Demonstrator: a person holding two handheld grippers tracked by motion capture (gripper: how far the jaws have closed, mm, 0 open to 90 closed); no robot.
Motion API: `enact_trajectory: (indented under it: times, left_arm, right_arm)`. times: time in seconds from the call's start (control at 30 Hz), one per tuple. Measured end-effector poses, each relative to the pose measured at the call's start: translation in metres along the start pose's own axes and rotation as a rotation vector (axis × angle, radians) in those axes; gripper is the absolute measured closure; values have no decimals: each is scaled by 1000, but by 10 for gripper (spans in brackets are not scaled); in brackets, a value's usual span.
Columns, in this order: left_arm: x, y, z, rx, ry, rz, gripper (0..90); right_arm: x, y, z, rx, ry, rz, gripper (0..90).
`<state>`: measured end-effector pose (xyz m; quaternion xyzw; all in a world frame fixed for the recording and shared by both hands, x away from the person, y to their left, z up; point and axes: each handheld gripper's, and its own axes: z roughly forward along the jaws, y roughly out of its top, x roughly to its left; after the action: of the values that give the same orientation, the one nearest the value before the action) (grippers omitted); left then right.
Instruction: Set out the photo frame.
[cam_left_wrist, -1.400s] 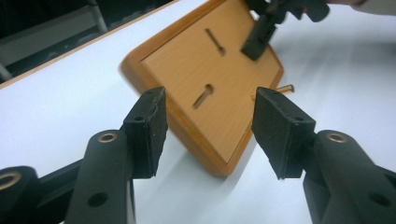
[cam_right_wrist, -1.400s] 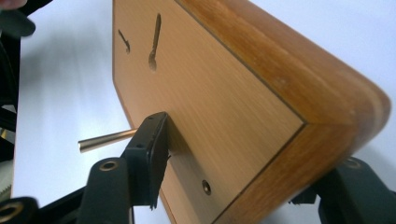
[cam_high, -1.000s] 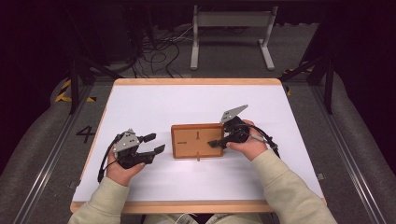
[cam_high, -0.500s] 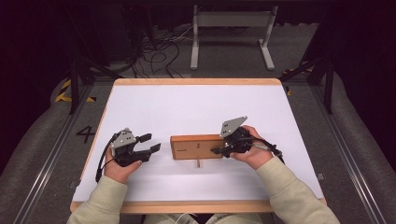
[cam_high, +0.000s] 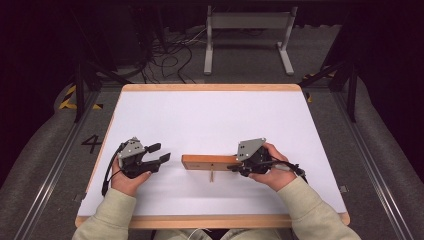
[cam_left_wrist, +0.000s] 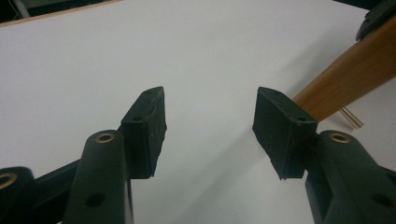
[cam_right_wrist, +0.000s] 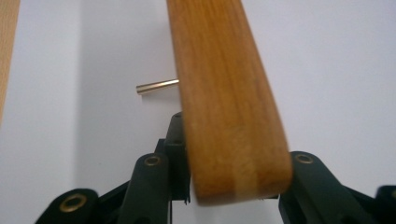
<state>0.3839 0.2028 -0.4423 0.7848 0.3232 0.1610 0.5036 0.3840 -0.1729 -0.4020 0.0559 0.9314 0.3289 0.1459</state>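
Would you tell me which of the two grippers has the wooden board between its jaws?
The right gripper: its jaws clamp the wooden board on edge, while the left gripper stands open over bare table.

Wooden board's (cam_right_wrist: 224, 93) far end cropped

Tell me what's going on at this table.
A person works with a claw in each hand. The right claw has just been closing on one end of a wooden board, which stands tipped up on edge on the white table, a small brass pin poking from it. The left claw hangs open beside the board, holding nothing.
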Motion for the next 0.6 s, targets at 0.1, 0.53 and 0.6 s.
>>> enact_trajectory:
  times: [0.1, 0.53, 0.6]
  left_arm:
    - [0, 0, 0, 6, -4, 5, 444]
    - [-1, 0, 2, 16, -7, 2, 444]
    - [-1, 0, 2, 15, -6, 4, 445]
  right_arm:
    - [7, 0, -1, 5, -13, -28, 663]
    - [20, -7, -2, -27, -49, -23, 568]
    - [20, -8, -2, -28, -49, -18, 548]
